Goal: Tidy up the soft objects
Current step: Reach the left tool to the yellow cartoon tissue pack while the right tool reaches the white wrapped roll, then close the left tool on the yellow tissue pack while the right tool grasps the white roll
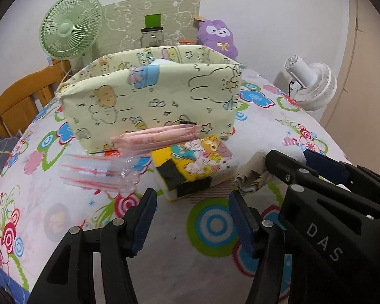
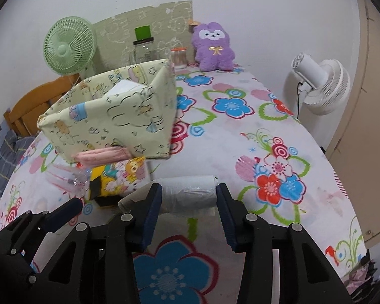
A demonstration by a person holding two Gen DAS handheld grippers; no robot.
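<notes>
A pale green cartoon-print fabric bin (image 1: pixel 149 98) stands on the flowered bed cover (image 1: pixel 205 273); it also shows in the right wrist view (image 2: pixel 114 116), with something white inside. In front of it lie a pink packet (image 1: pixel 157 136), a yellow cartoon tissue pack (image 1: pixel 197 164) and a clear plastic bag (image 1: pixel 98 172). My left gripper (image 1: pixel 192 200) is open and empty, just short of the tissue pack. My right gripper (image 2: pixel 188 195) has its jaws on both ends of a white roll of plastic bags (image 2: pixel 188 193) lying on the cover. A beige cloth (image 1: pixel 253 174) lies beside it.
A green fan (image 1: pixel 71 27), a jar with a green lid (image 1: pixel 152 35) and a purple plush (image 2: pixel 214 48) stand at the far edge by the wall. A white fan (image 2: pixel 319 83) stands off the right side. A wooden bed frame (image 1: pixel 20 101) is at the left.
</notes>
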